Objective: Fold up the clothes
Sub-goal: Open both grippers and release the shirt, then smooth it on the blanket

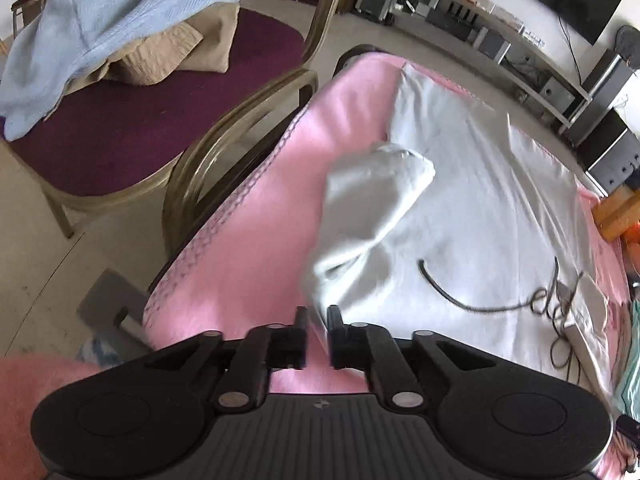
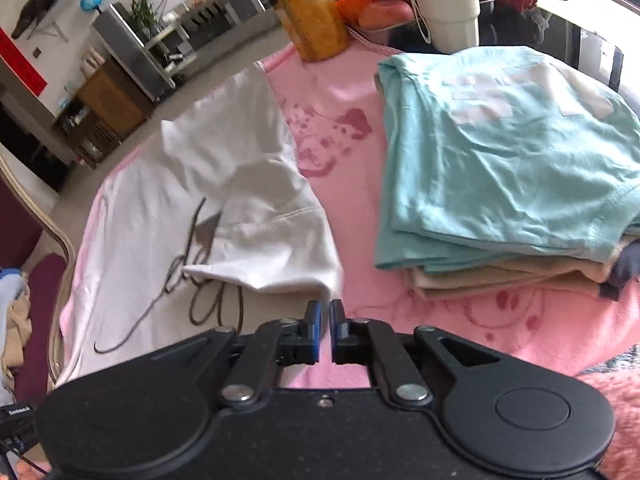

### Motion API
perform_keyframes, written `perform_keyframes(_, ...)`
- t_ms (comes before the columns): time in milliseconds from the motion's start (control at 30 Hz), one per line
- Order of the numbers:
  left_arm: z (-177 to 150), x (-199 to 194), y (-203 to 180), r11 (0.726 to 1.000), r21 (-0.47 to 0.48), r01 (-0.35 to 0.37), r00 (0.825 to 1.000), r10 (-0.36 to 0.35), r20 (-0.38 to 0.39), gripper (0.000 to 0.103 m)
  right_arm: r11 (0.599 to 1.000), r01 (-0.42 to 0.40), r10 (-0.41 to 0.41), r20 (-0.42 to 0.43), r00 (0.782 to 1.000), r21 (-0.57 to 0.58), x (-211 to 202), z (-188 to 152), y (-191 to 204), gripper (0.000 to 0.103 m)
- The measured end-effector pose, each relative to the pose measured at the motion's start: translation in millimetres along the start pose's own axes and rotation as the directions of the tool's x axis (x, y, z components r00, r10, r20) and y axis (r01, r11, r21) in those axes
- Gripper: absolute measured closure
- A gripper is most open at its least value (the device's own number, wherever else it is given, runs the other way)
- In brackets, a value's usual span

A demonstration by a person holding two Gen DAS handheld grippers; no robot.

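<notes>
A white T-shirt with a black line print lies spread on the pink blanket. My left gripper is shut on the shirt's near left corner; a sleeve is lifted and folded over the body. In the right wrist view the same shirt lies left of centre. My right gripper is shut on the shirt's near right corner, which is raised off the blanket.
A stack of folded clothes topped by a mint shirt sits at right. Behind it stand an orange bottle, a white cup and fruit. A maroon chair holding a light-blue garment stands left of the table.
</notes>
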State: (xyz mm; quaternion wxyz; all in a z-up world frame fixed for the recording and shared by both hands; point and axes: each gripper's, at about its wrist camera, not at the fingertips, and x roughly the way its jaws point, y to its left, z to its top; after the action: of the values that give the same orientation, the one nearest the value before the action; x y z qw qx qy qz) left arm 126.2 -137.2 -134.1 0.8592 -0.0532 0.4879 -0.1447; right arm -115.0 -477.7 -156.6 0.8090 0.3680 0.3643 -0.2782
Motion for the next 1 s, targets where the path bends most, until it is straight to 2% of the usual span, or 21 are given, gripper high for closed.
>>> perform_keyframes(67,-7,-15,-1,0.999,0.044,0.022,1.000,-0.022,0.012,0.074,1.000,-0.005,0.005,-0.005,1.000,-0.006,-8,0,-4,0.084)
perform_keyframes(133,-21,-26,-11,0.989,0.134,0.066,0.998,-0.067,0.005,0.074,1.000,-0.028,0.027,-0.015,1.000,-0.014,-14,-4,-5,0.082)
perform_keyframes(200,-39,-29,-27,0.967,0.227,0.117,0.993,-0.114,-0.028,0.072,0.997,-0.075,0.073,-0.046,0.996,-0.035,-12,-12,0,0.080)
perform_keyframes(267,-54,-27,-47,0.942,0.305,0.140,0.990,-0.130,-0.051,0.072,0.987,-0.139,0.130,-0.102,0.986,-0.078,-3,-22,10,0.076)
perform_keyframes(333,-70,-21,-70,0.905,0.407,0.125,0.992,-0.116,-0.049,0.070,0.969,-0.198,0.175,-0.159,0.972,-0.147,9,-33,25,0.073)
perform_keyframes(400,-80,-13,-85,0.871,0.483,0.094,0.996,-0.084,-0.042,0.069,0.945,-0.230,0.186,-0.200,0.962,-0.231,17,-45,41,0.072)
perform_keyframes(500,-85,-1,-96,0.848,0.527,0.056,0.998,-0.055,-0.018,0.069,0.895,-0.255,0.190,-0.204,0.960,-0.365,20,-59,64,0.064)
perform_keyframes(567,-85,6,-100,0.840,0.541,0.036,0.999,-0.035,-0.011,0.071,0.866,-0.233,0.173,-0.172,0.970,-0.443,20,-65,76,0.062)
perform_keyframes(633,-85,14,-104,0.833,0.553,0.016,1.000,-0.016,-0.005,0.079,0.837,-0.190,0.138,-0.139,0.981,-0.513,24,-71,85,0.062)
perform_keyframes(667,-85,18,-105,0.829,0.559,0.006,1.000,-0.006,-0.002,0.091,0.824,-0.163,0.113,-0.125,0.986,-0.543,28,-75,89,0.065)
perform_keyframes(700,-85,20,-107,0.824,0.567,-0.004,1.000,0.004,0.002,0.094,0.811,-0.141,0.092,-0.114,0.989,-0.568,31,-79,92,0.071)
perform_keyframes(733,-86,21,-108,0.818,0.575,-0.014,1.000,0.014,0.006,0.095,0.797,-0.116,0.071,-0.098,0.993,-0.593,33,-83,95,0.088)
perform_keyframes(800,-85,14,-106,0.815,0.579,-0.011,1.000,0.010,0.004,0.098,0.770,-0.066,0.037,-0.058,0.998,-0.635,32,-88,98,0.095)
perform_keyframes(867,-83,5,-106,0.809,0.588,0.002,1.000,0.001,-0.004,0.098,0.790,-0.070,0.051,-0.049,0.997,-0.609,22,-84,97,0.095)
perform_keyframes(933,-81,-5,-107,0.800,0.600,0.012,1.000,-0.003,-0.016,0.098,0.813,-0.094,0.062,-0.075,0.995,-0.574,14,-79,96,0.095)
perform_keyframes(1000,-84,1,-109,0.790,0.613,0.007,0.999,0.022,-0.040,0.097,0.825,-0.111,0.060,-0.108,0.992,-0.555,10,-76,95,0.095)
